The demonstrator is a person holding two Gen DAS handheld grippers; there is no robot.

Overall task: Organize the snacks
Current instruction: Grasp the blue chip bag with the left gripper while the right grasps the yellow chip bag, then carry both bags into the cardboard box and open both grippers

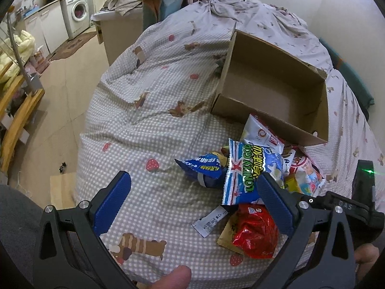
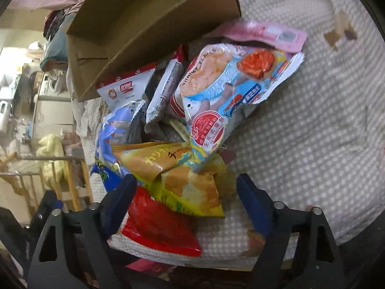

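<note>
An open, empty cardboard box point(image 1: 240, 55) sits on the bed, with a heap of snack packets against its near wall. In the left wrist view the heap holds a blue-and-white packet point(image 1: 247, 168), a dark blue packet point(image 1: 204, 168) and a red packet point(image 1: 255, 231). My left gripper point(image 1: 193, 189) is open above the checked cover; its right finger overlaps the blue-and-white packet's edge. My right gripper point(image 2: 186, 183) is open low over the heap. A yellow packet point(image 2: 182, 175) lies between its fingers, with a red packet point(image 2: 154, 226) below and a shrimp-flakes packet point(image 2: 216, 84) beyond. The box point(image 2: 144, 19) is behind.
The bed's checked cover point(image 1: 149, 125) is rumpled and falls away to the floor point(image 1: 62, 110) on the left. Crumpled bedding point(image 1: 240, 7) lies behind the box. A wooden rail point(image 1: 16, 118) and a washing machine point(image 1: 77, 12) stand farther off. A thumb point(image 1: 178, 274) shows at the bottom.
</note>
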